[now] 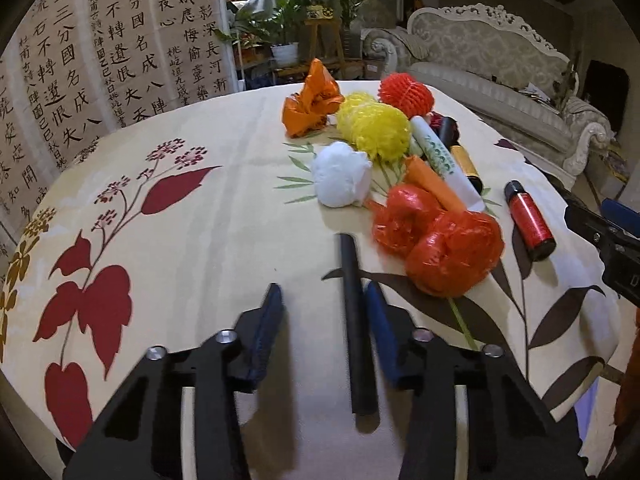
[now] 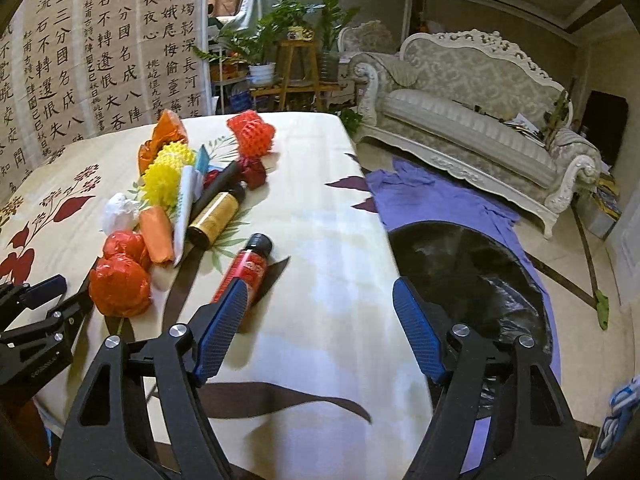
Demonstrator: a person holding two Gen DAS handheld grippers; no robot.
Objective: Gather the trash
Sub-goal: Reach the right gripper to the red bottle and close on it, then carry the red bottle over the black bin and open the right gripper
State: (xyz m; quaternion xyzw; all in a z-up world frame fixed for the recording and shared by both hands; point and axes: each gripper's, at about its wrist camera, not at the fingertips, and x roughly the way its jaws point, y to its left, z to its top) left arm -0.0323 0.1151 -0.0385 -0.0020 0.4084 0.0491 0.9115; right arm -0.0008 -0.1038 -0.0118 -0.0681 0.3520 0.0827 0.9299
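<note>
A thin black stick [image 1: 356, 320] lies on the flowered tablecloth [image 1: 200, 240] between the fingers of my left gripper [image 1: 324, 292]. It rests against the right pad, and a clear gap separates it from the left pad. Beyond it sit a crumpled red plastic bag [image 1: 440, 240], a white paper ball [image 1: 342, 180] and a yellow foam net [image 1: 374, 128]. My right gripper [image 2: 320, 286] hangs open over bare cloth near the table's right edge. A small red bottle [image 2: 250, 268] lies just past its left fingertip, its base hidden behind that pad.
More litter lies in a row: an orange bag [image 1: 312, 100], a red foam net [image 1: 406, 94], a white tube [image 1: 440, 156] and a gold-labelled bottle [image 2: 216, 216]. A black-lined bin [image 2: 472, 280] stands on the floor beside the table's right edge, on purple cloth [image 2: 432, 196]. A sofa [image 2: 460, 112] stands behind.
</note>
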